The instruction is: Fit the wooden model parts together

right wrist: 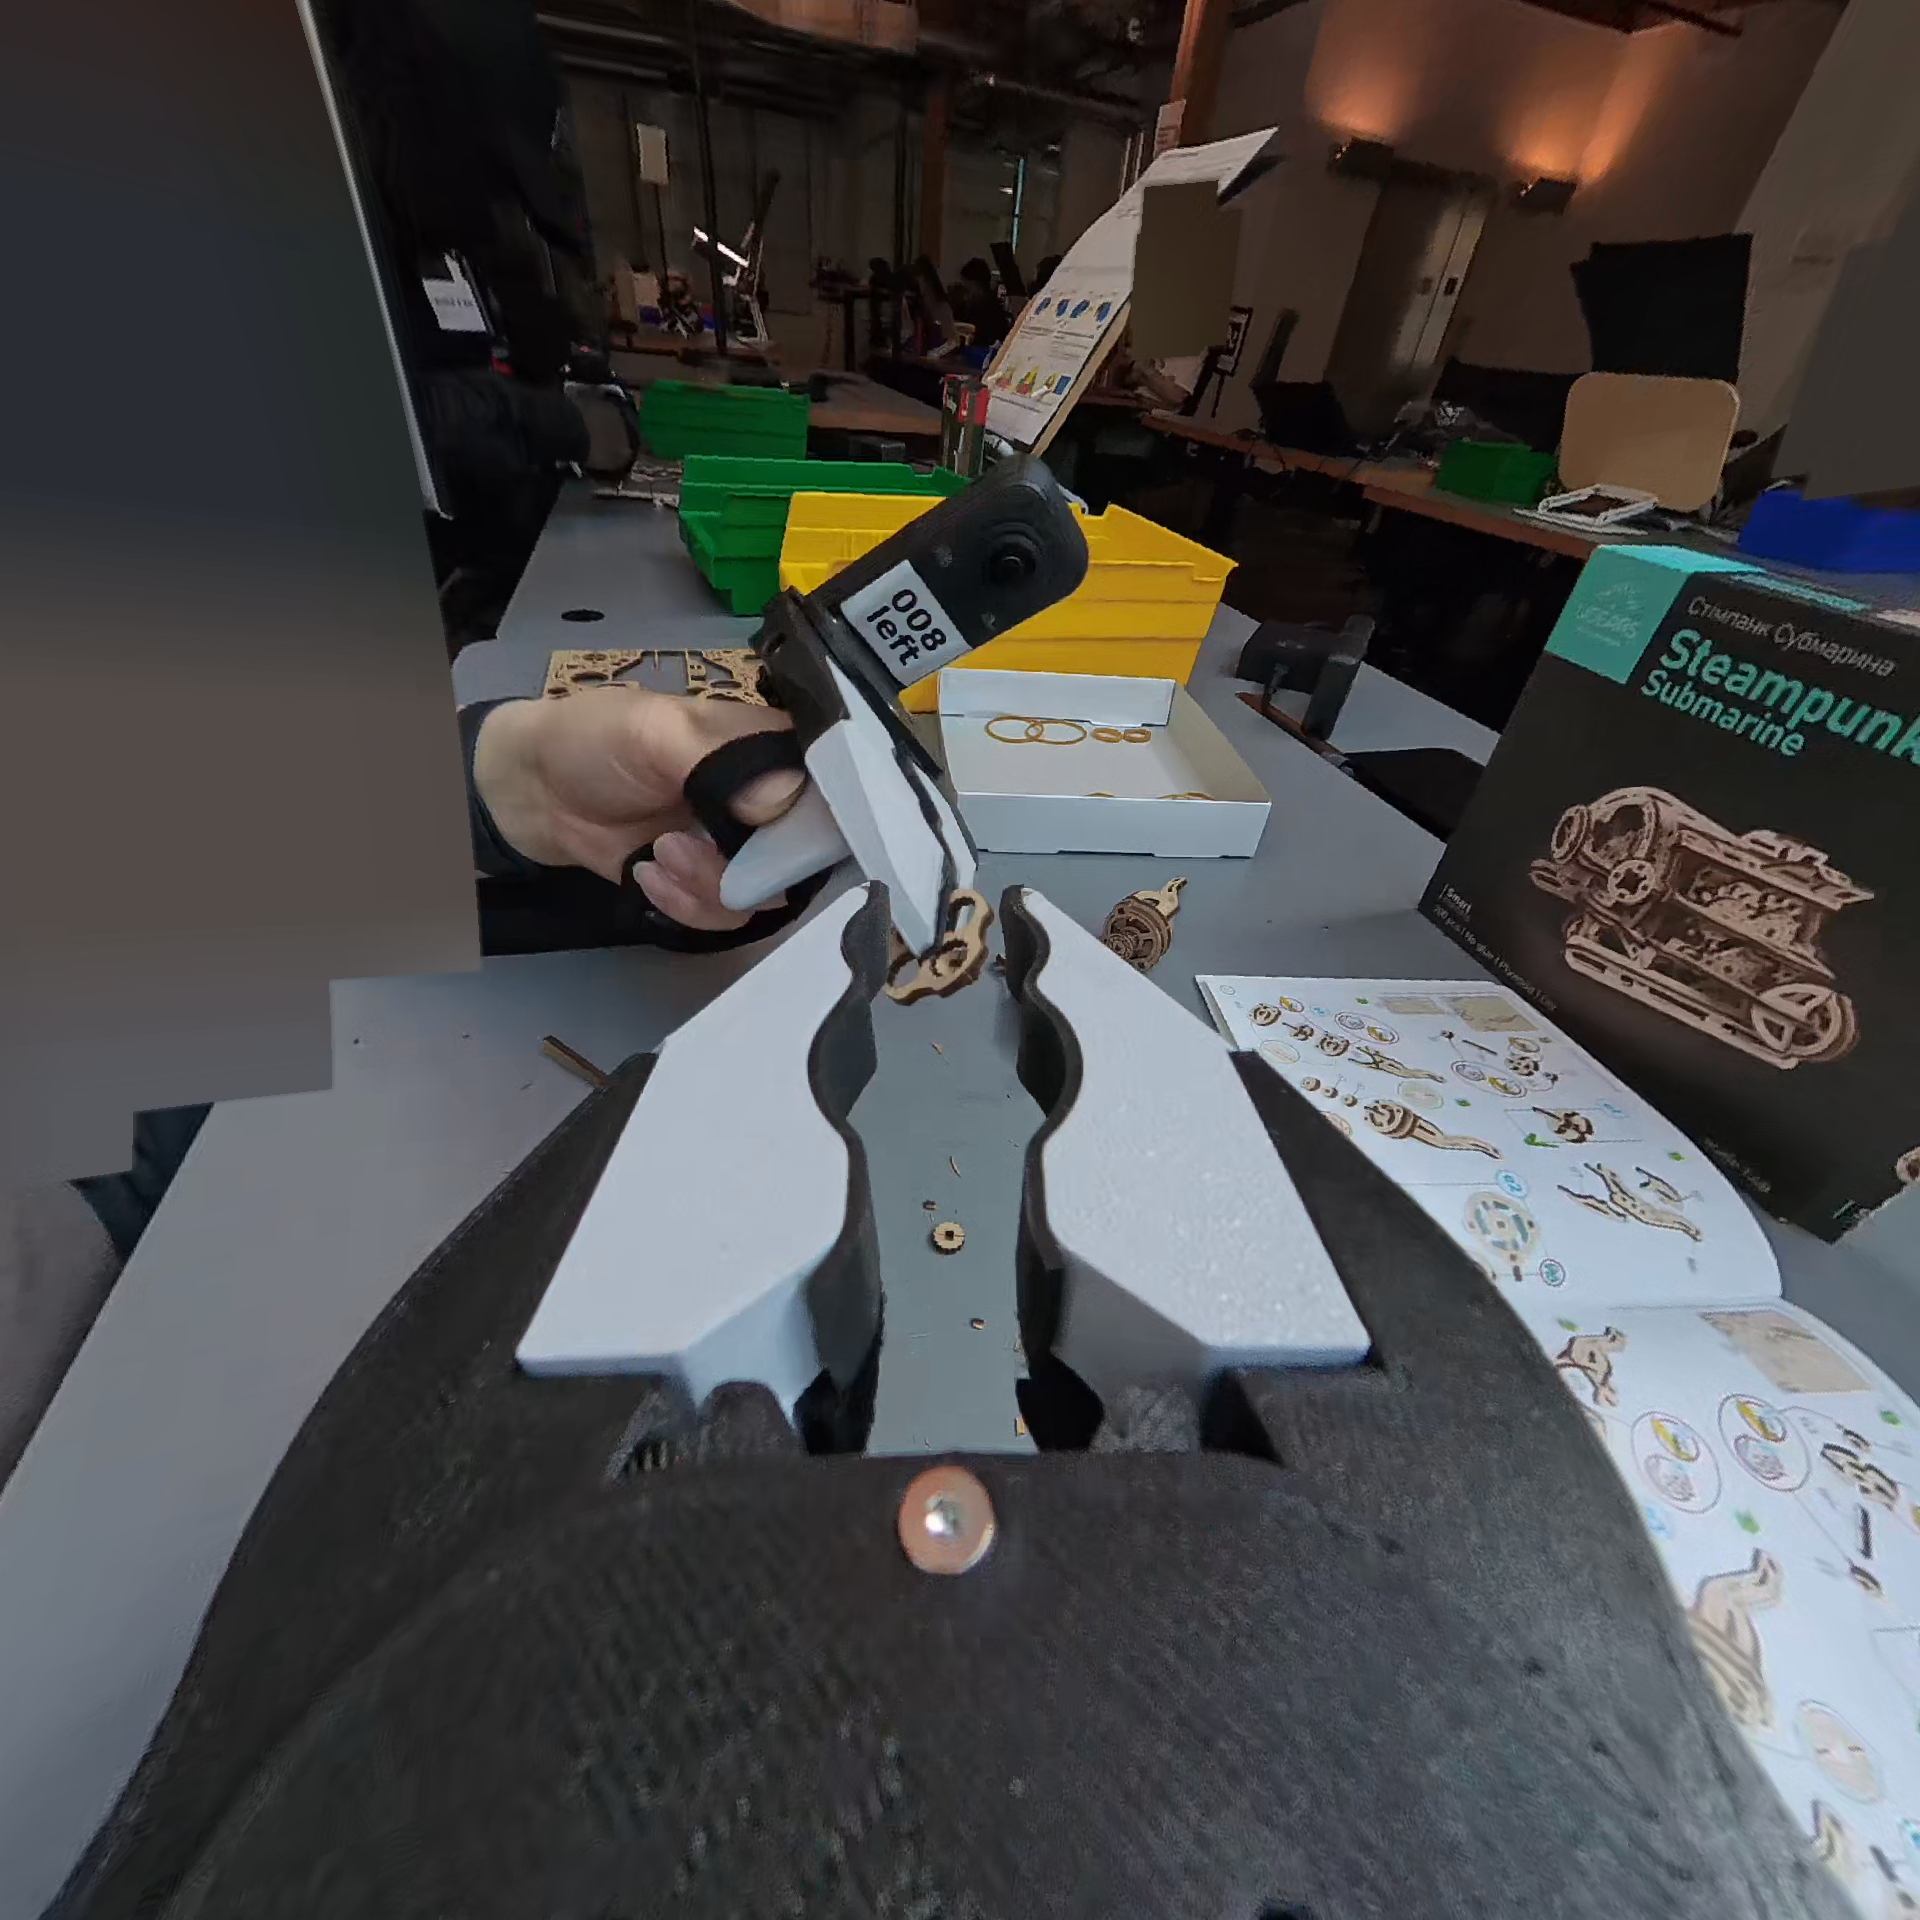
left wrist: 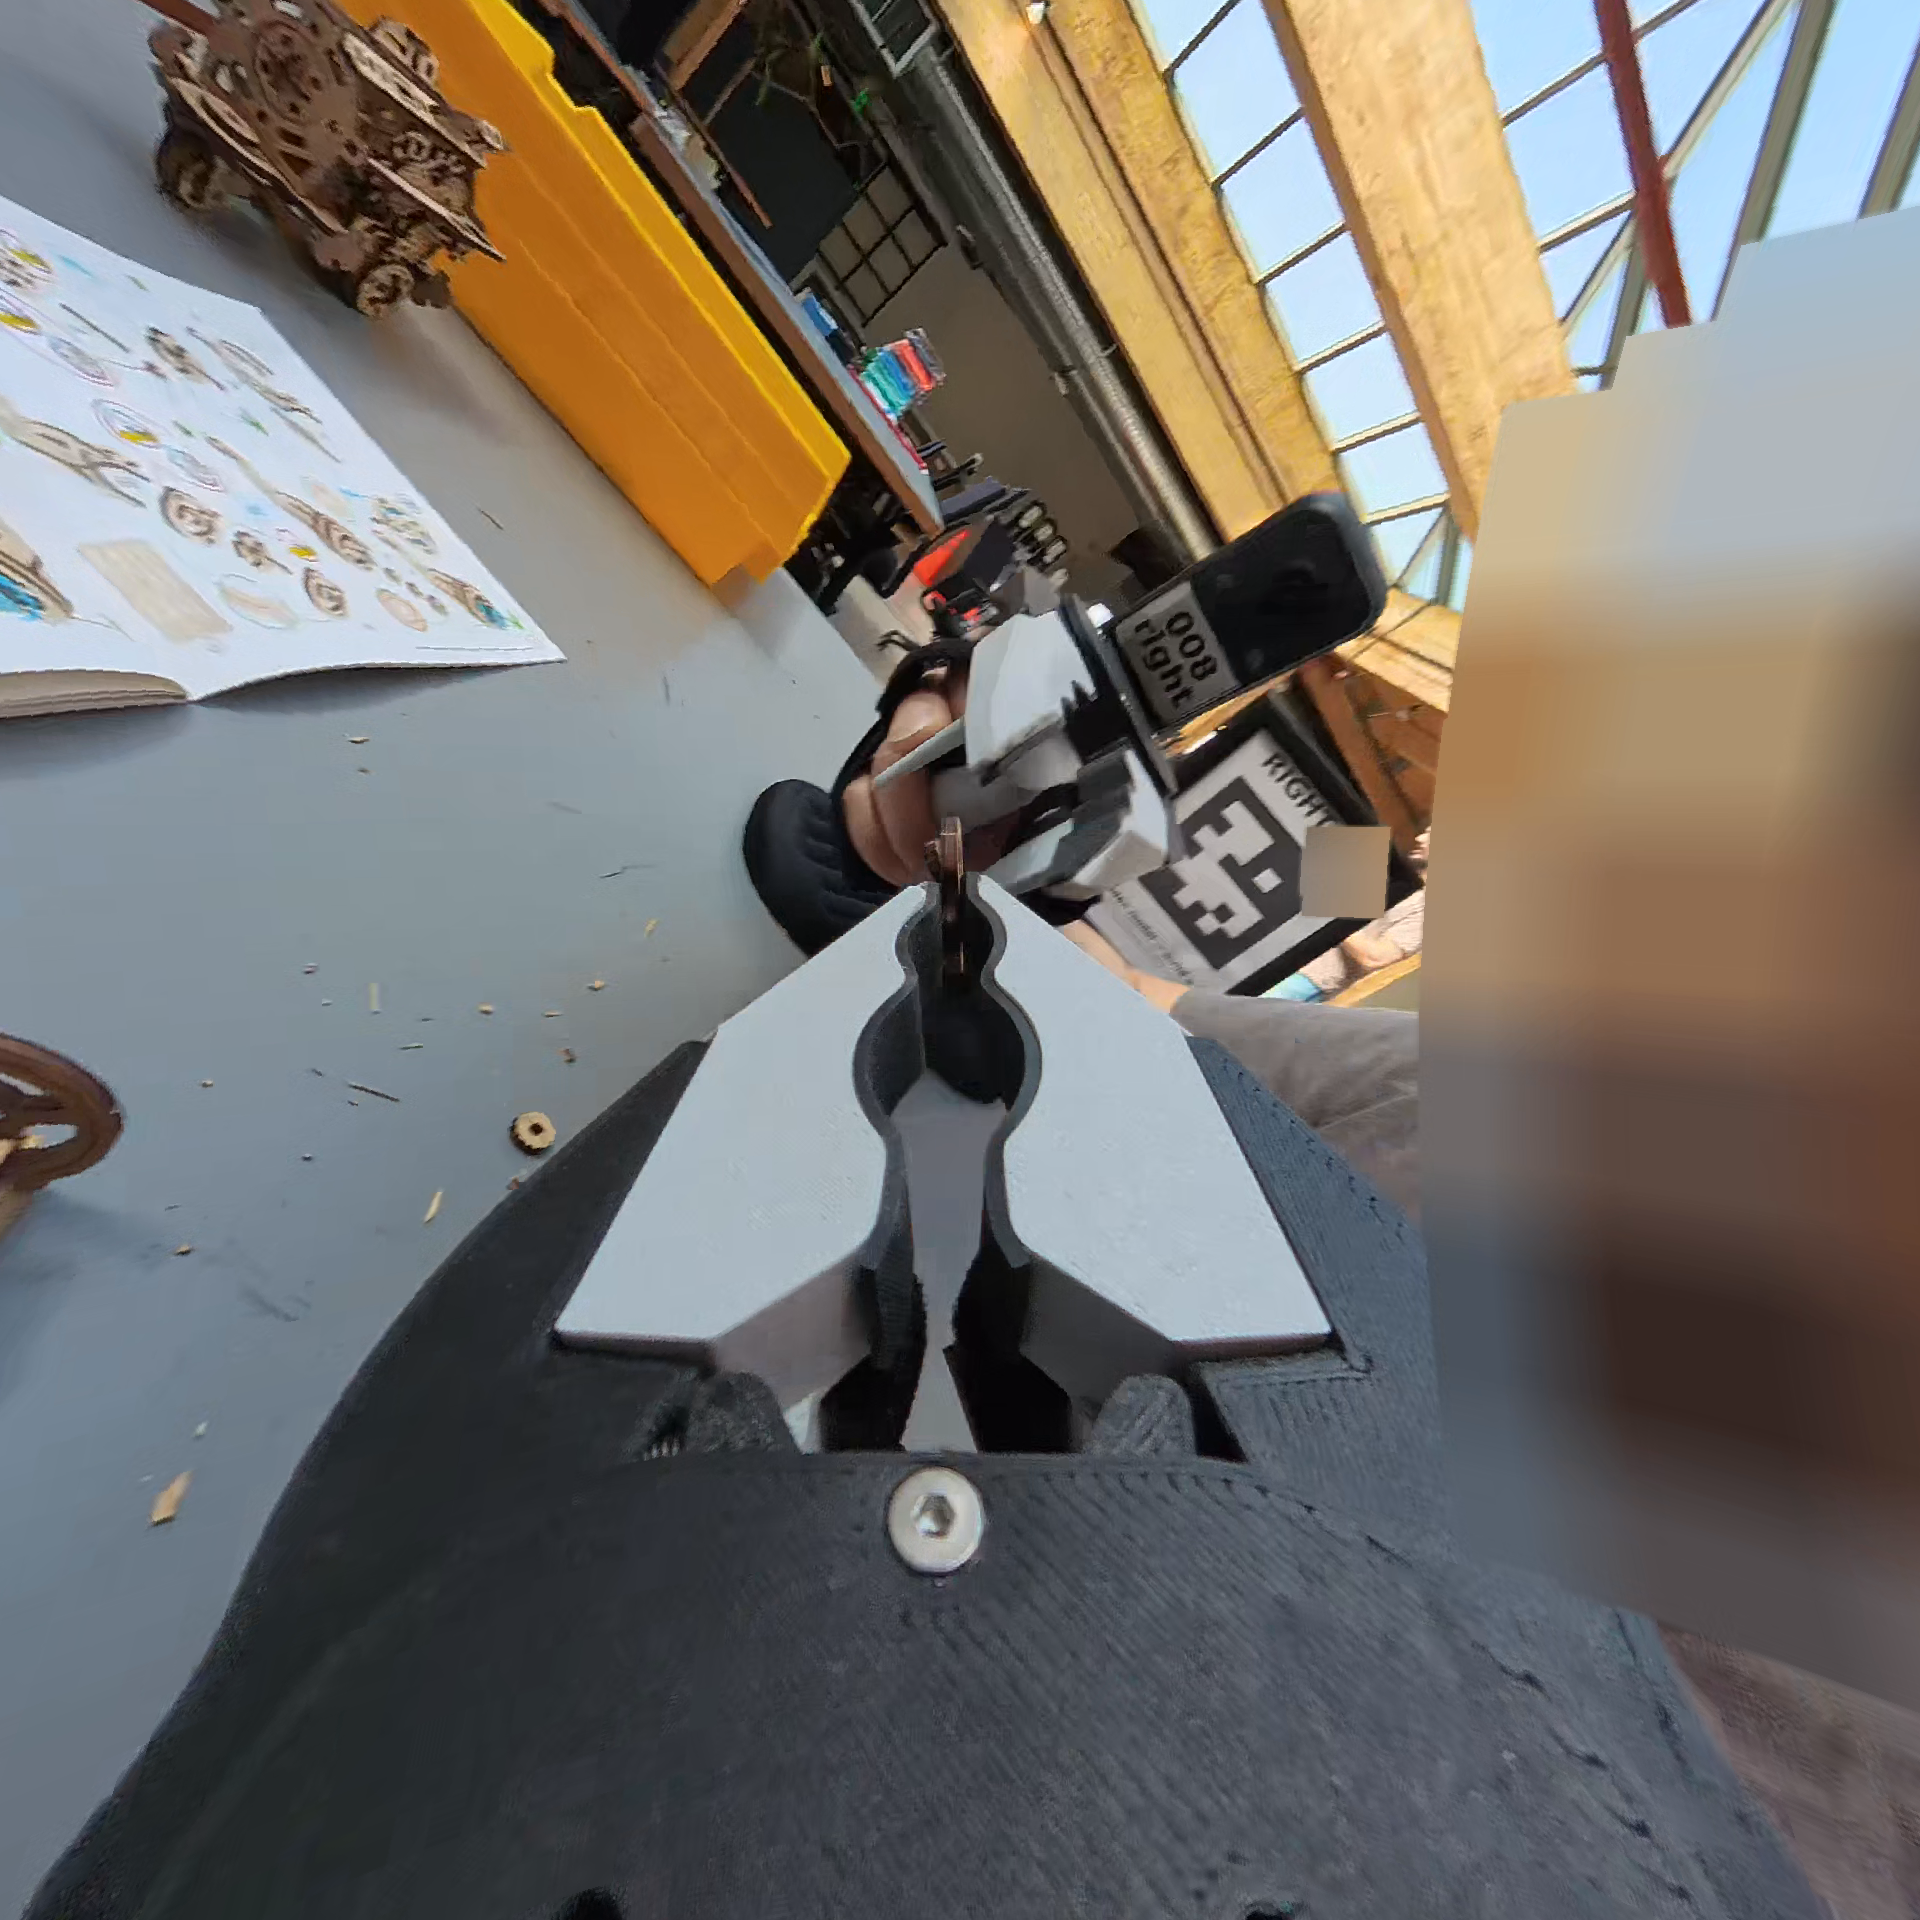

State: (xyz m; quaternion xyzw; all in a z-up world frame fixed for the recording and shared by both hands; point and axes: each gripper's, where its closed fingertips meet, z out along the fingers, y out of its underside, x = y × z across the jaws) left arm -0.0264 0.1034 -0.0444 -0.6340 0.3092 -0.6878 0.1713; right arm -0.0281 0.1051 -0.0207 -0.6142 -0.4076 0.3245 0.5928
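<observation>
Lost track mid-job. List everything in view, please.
Wooden part: one, tan, in left gripper.
Model: one, brown, table far end.
Small assembly: one, tan, beside booklet.
Booklet: one, white, open.
Kit box: one, black.
Tray: one, white, holding rubber bands.
Bins: yellow, green, stacked behind.
Parts sheet: one, tan.
Left gripper: shut.
Right gripper: open, empty.
</observation>
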